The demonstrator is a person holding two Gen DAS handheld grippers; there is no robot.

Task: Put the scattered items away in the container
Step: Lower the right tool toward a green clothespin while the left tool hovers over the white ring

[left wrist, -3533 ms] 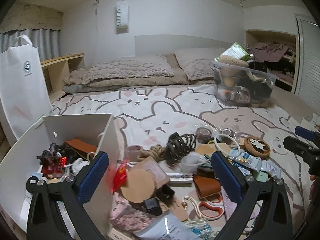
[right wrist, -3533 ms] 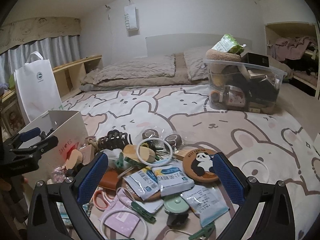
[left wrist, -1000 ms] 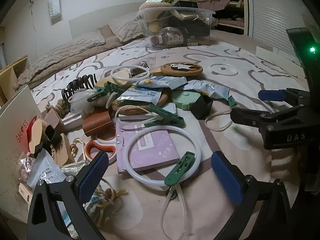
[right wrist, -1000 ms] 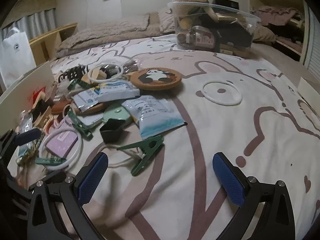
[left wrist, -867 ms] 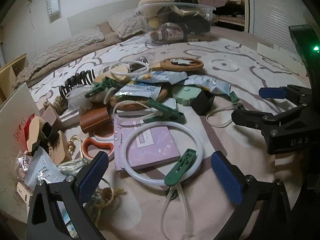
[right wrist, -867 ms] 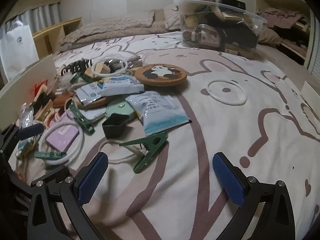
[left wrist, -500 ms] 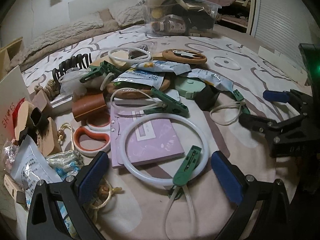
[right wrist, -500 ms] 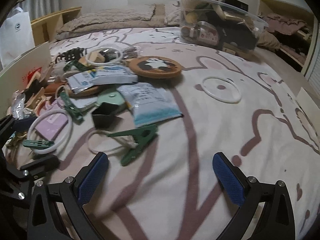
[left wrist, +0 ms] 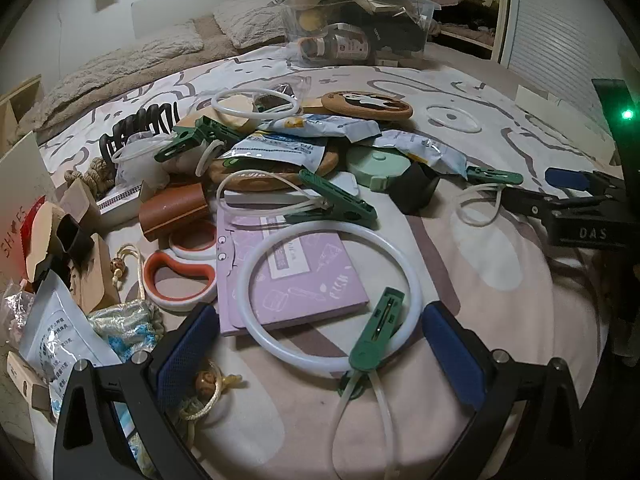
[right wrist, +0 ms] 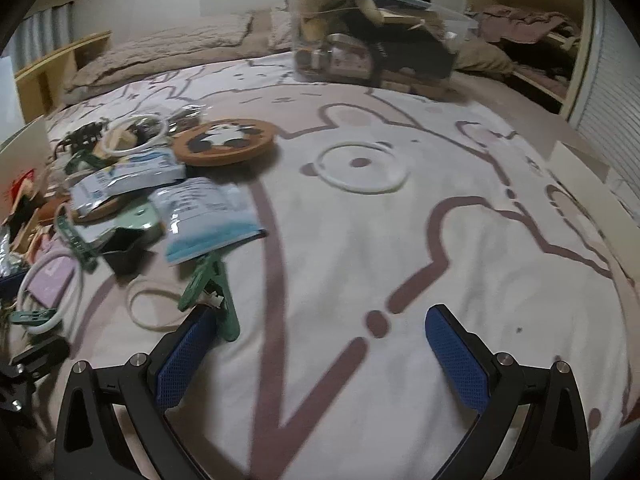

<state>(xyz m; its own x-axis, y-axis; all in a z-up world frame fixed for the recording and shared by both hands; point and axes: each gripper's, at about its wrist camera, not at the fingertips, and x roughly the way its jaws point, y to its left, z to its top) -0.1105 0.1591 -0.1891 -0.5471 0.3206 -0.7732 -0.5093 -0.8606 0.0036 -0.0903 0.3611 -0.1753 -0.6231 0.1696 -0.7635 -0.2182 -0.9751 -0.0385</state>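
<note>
Both claws hang spread and empty over the bed (right wrist: 440, 240). The left claw (left wrist: 316, 344) brackets a green clip (left wrist: 374, 338) on a white ring (left wrist: 332, 296); it should ideally straddle the clip squarely before closing. The right claw (right wrist: 316, 344) nears another green clip (right wrist: 208, 286).

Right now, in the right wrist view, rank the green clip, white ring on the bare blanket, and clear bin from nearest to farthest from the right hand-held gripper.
1. Green clip, beside its left finger.
2. White ring, ahead, mid-bed.
3. Clear bin, far end by the pillows.

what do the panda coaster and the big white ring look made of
Round brown panda coaster: probably cork or wood, matte with a printed panda; the view leaves it open. Large white ring: likely smooth plastic, with a faint sheen and an even round section.
</note>
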